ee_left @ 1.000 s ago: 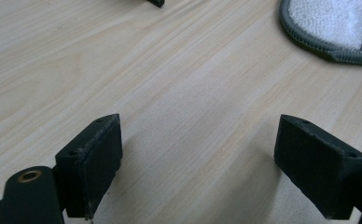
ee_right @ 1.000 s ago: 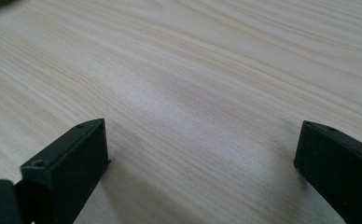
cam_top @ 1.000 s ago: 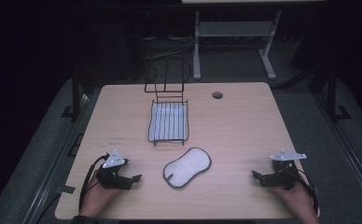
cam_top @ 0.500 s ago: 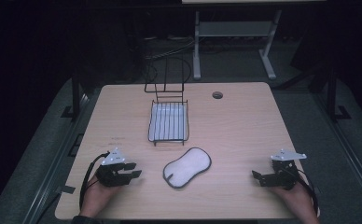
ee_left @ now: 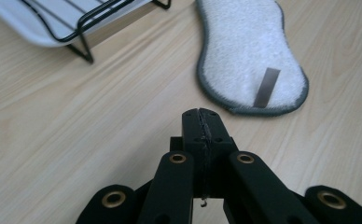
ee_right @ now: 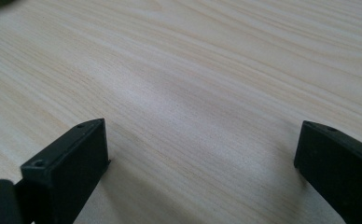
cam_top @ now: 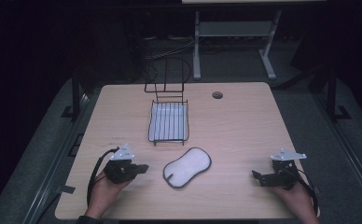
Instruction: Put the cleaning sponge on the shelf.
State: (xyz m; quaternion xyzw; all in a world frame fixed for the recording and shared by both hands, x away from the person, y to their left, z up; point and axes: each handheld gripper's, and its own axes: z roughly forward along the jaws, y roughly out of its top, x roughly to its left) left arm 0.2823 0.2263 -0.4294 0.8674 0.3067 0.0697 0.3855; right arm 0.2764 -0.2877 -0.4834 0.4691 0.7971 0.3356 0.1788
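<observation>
Pale wood table (cam_top: 244,135) is lying bare under the wide-open right hand-held gripper (ee_right: 202,154), while the left hand-held gripper (ee_left: 201,122), pressed closed and empty, is risking shoving the white pad (ee_left: 249,51) away.

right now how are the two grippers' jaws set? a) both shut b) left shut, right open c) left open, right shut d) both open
b: in the left gripper view the left gripper has its jaws pressed together with nothing between them, just short of the white pad, while in the right gripper view the right gripper has its jaws spread wide over bare table.
</observation>
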